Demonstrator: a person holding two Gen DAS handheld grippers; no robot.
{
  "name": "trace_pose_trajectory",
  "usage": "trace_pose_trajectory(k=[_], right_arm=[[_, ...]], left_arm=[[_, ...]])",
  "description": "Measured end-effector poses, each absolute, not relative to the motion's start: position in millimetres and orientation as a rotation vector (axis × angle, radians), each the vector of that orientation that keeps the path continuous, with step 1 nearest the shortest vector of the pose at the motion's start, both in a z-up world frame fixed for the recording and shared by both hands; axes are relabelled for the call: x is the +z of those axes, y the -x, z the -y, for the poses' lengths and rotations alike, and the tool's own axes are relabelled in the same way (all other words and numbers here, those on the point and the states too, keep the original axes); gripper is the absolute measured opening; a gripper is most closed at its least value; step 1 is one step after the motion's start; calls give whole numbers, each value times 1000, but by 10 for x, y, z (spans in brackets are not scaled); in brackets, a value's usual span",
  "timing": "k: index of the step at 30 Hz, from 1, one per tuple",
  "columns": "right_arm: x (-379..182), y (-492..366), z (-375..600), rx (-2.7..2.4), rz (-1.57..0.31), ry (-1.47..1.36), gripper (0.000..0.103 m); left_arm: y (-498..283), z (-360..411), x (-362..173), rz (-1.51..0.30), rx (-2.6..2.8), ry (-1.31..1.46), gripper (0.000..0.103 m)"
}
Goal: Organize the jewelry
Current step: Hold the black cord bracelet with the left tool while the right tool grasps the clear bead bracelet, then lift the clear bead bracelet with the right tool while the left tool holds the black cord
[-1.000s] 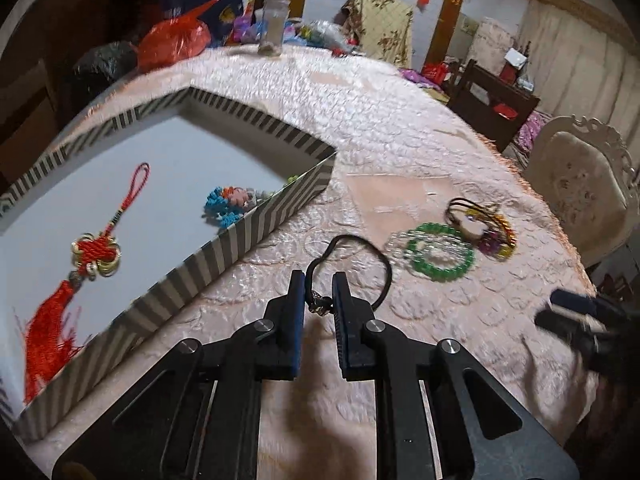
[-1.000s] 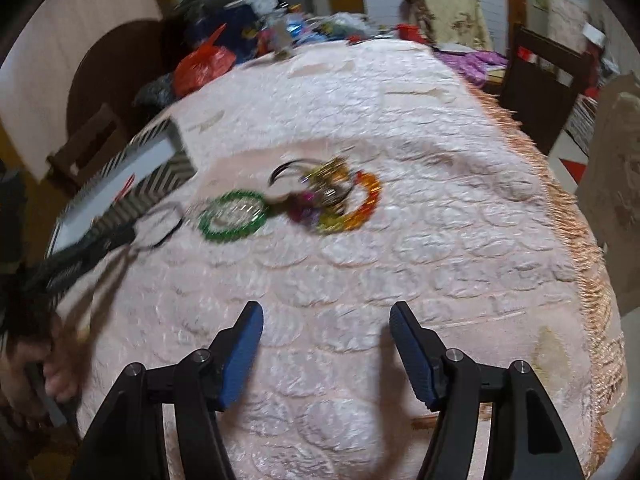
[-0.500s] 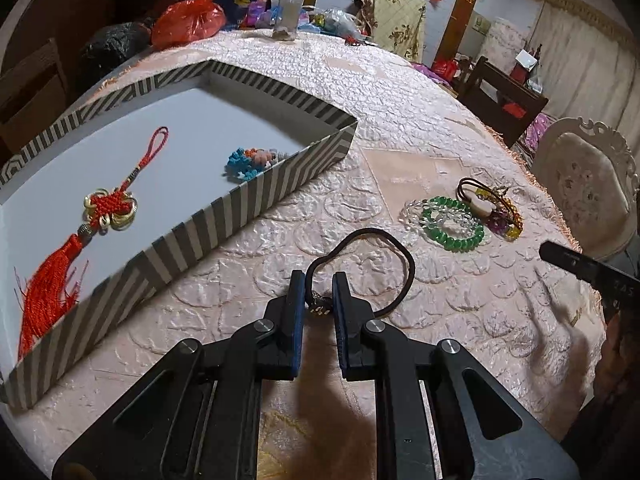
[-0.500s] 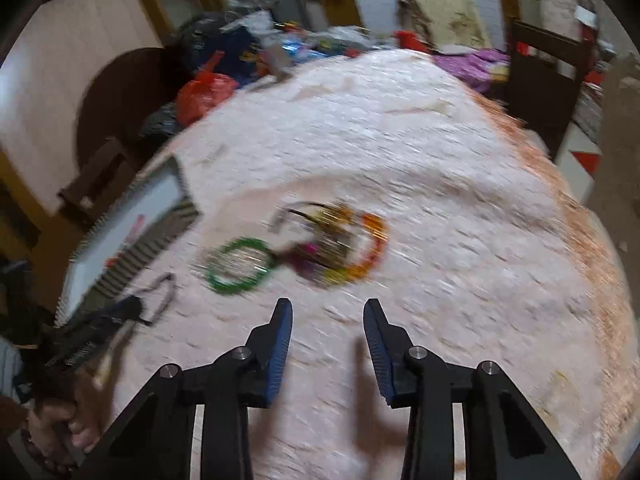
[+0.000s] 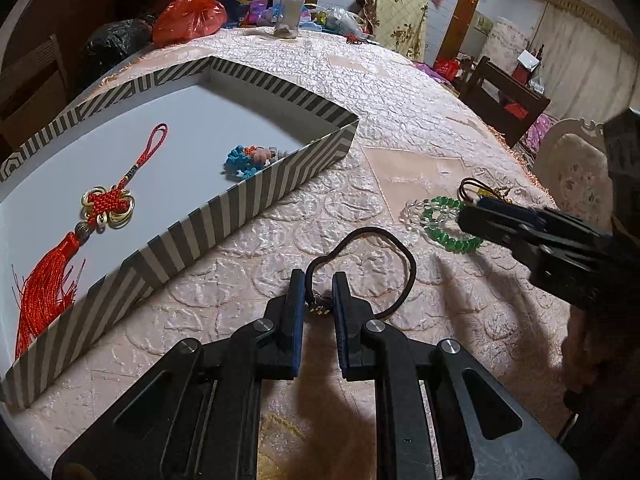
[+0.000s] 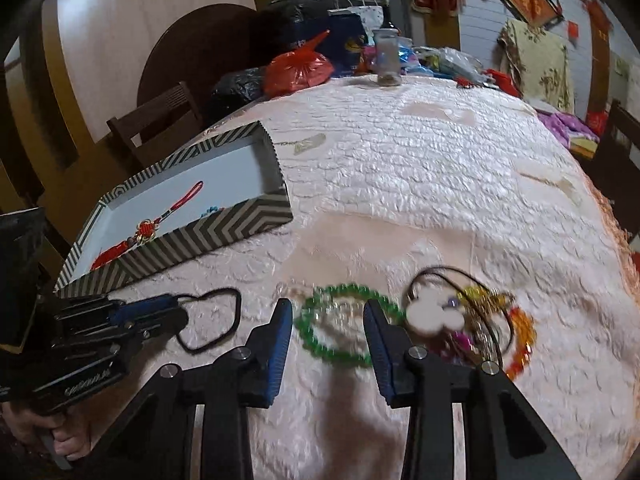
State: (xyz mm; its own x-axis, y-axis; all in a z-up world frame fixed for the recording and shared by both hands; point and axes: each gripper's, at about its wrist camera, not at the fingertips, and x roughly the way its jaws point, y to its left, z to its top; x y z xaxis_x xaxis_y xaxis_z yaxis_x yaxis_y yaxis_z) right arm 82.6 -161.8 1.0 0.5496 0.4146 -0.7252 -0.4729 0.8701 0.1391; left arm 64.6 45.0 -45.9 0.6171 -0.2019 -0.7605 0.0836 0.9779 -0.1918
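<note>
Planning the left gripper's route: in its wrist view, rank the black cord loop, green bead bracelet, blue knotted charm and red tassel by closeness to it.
1. Black cord loop: between the left gripper fingers.
2. Green bead bracelet: ahead, right.
3. Blue knotted charm: ahead-left, in the striped box.
4. Red tassel: far left; too close to call against the charm.

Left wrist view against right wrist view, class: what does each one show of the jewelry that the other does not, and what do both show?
Only the left wrist view shows the small metal charm of the black cord bracelet pinched in the left gripper, and the blue knotted ornament clearly. Only the right wrist view shows the white flower-shaped pendant and orange beads, with the right gripper open around the green bead bracelet. Both show the striped box and the red tassel knot.
</note>
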Motion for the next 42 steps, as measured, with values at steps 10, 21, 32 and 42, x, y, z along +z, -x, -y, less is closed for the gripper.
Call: trace_pose_trajectory(k=[10,21,32,42], right_arm=[[-175,-934,1604,529,-903,125,7],[-176,-885,1560,510,-918,156,7],[1,-740,1585,503,-864,149,7],[297,-296,2145,375,-876,-54,7]], left_arm=[[-652,-454,-473,-892,-161,135,12],[-651,-442,-477,-892,-157,129,12],[-643,-484,-468,-888,-165,162,12],[-569,-341,-385,-857,-188,96,12]])
